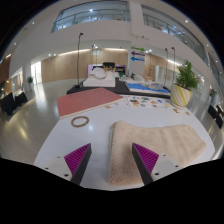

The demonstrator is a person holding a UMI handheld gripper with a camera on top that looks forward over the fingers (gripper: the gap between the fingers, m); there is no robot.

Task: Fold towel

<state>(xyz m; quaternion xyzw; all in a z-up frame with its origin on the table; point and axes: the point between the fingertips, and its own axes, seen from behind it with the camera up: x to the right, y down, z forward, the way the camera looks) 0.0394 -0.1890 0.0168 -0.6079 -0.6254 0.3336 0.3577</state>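
A beige towel (150, 140) lies flat on the white table (60, 140), stretching from between my fingers out to the right. Its near left part (118, 165) lies between the two fingers. My gripper (112, 158) is open, its fingers wide apart with magenta pads (78, 156) at either side, hovering over the towel's near edge. Nothing is held.
A reddish-brown mat (88, 100) lies beyond the towel at the left. A small ring (79, 121) lies on the table near it. A dark board with small items (148, 98) lies further back. A potted plant (184, 82) stands at the right. Chairs stand at the far left.
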